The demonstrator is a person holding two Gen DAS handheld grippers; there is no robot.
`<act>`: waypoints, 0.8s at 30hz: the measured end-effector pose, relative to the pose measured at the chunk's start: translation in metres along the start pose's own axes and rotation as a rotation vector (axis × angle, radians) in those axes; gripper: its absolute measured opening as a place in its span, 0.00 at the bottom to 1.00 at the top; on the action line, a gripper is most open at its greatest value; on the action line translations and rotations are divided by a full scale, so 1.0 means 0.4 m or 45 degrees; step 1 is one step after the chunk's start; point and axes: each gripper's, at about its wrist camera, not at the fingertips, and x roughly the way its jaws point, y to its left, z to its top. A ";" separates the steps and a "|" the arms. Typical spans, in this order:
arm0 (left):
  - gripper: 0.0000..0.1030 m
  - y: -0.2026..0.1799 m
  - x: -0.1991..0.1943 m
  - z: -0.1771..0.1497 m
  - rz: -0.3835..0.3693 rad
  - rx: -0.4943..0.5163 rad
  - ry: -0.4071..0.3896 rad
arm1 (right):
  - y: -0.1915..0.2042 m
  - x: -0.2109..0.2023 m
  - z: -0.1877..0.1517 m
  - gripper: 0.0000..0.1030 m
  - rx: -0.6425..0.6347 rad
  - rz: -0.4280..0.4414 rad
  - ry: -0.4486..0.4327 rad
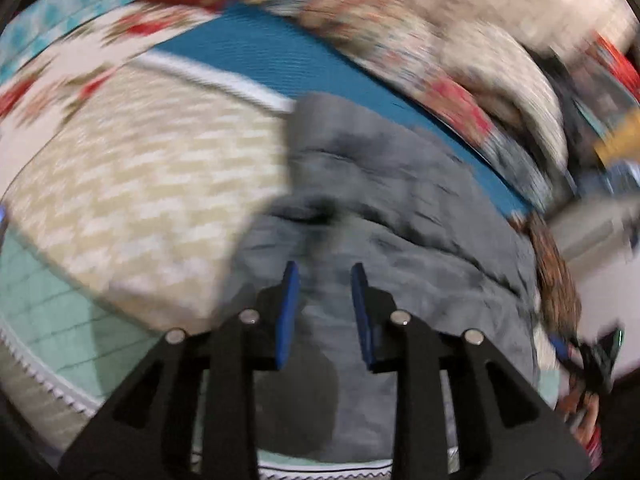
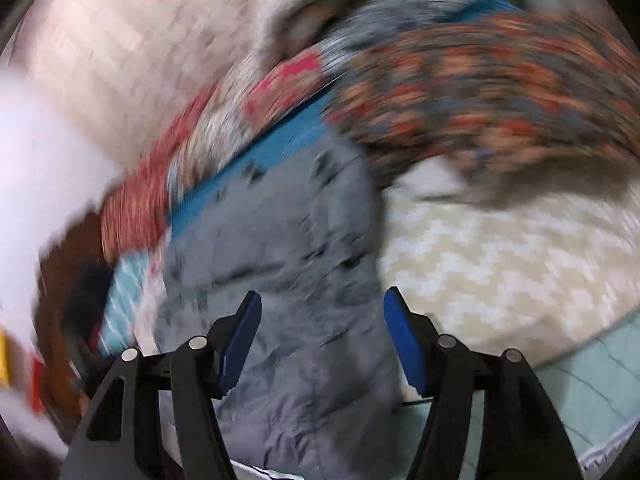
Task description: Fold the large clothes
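Two hand-held grippers of mine over a crumpled grey garment [image 1: 384, 208] on the beige zigzag bedspread [image 1: 132, 200], left hand-held gripper [image 1: 325, 280] narrowly parted and empty, right hand-held gripper [image 2: 322, 304] wider, pads clear of the cloth, patterned blanket [image 2: 480, 92] beyond, everything blurred.

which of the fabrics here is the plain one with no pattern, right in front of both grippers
The grey garment: solid grey and crumpled. The beige zigzag cover and the red patchwork quilt around it are both patterned.

Soft light, heavy motion blur
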 end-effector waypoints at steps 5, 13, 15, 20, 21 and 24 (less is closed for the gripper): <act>0.24 -0.146 0.084 -0.057 -0.020 0.287 0.059 | 0.124 0.174 -0.054 0.49 -0.285 -0.057 0.153; 0.13 -0.022 0.204 -0.096 0.364 0.244 0.156 | 0.199 0.385 -0.050 0.49 -0.395 -0.205 0.217; 0.13 -0.026 0.206 -0.095 0.387 0.266 0.158 | 0.213 0.400 -0.057 0.48 -0.481 -0.256 0.206; 0.13 -0.044 0.156 -0.071 0.336 0.225 0.170 | 0.204 0.296 -0.047 0.48 -0.469 -0.191 0.202; 0.13 -0.044 0.129 -0.073 0.304 0.229 0.147 | 0.194 0.238 -0.051 0.48 -0.468 -0.151 0.157; 0.13 -0.061 0.044 -0.091 0.202 0.253 0.051 | 0.144 0.101 -0.069 0.48 -0.498 -0.196 0.057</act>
